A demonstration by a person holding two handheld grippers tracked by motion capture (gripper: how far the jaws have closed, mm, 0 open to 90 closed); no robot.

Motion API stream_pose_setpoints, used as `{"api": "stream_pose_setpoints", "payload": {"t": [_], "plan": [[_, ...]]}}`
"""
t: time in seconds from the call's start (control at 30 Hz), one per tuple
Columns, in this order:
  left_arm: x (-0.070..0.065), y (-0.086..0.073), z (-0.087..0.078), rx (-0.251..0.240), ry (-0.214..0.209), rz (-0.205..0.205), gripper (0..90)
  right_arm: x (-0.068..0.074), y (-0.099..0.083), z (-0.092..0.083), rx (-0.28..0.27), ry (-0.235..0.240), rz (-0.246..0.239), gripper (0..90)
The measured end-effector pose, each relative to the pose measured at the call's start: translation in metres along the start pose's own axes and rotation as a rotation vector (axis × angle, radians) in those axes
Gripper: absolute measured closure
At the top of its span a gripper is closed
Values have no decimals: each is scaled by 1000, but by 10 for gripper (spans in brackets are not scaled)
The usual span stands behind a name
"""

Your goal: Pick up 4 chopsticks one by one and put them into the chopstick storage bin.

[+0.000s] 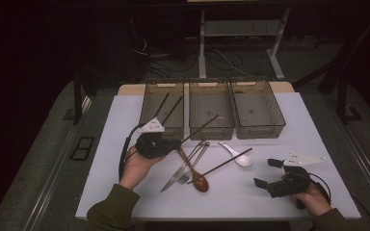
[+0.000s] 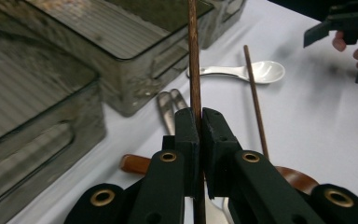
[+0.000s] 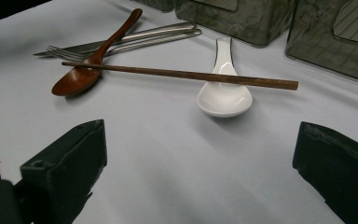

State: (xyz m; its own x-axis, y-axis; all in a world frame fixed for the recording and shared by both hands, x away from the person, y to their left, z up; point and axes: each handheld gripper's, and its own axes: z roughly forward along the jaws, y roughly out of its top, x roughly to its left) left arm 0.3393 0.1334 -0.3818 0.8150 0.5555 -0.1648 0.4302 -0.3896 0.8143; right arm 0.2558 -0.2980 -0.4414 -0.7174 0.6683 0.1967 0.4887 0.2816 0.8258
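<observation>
Chopstick (image 2: 194, 70) in the left gripper (image 2: 200, 116) first: its jaws are pressed tight on the brown stick, which runs up between them and reaches toward the front edge of the middle bin (image 1: 211, 108). The left hand (image 1: 137, 166) holds that gripper just in front of the left bin (image 1: 163, 107), above the white table (image 1: 125, 120). A second chopstick (image 3: 177, 74) lies across the white spoon (image 3: 224, 95) and the bowl of the wooden spoon (image 3: 81, 77), beside a fork (image 3: 74, 50) and knife (image 1: 178, 173). The right gripper (image 1: 272, 174) hangs near the table's right front, jaws spread wide, nothing between them.
</observation>
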Motion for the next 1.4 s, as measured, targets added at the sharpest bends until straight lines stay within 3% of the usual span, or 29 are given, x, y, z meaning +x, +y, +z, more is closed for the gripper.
{"api": "stream_pose_setpoints", "payload": {"t": [0.3, 0.5, 0.9, 1.4], "plan": [[15, 0, -13, -33, 33, -38, 841, 0, 0, 0, 1, -3, 2, 25], [27, 5, -17, -38, 68, -41, 841, -1, 0, 0, 1, -6, 8, 26], [65, 20, -21, -47, 153, -85, 841, -2, 0, 1, 0, -10, 13, 26], [105, 40, -7, -28, 244, -138, 841, -2, 0, 0, -1, -10, 14, 25]]}}
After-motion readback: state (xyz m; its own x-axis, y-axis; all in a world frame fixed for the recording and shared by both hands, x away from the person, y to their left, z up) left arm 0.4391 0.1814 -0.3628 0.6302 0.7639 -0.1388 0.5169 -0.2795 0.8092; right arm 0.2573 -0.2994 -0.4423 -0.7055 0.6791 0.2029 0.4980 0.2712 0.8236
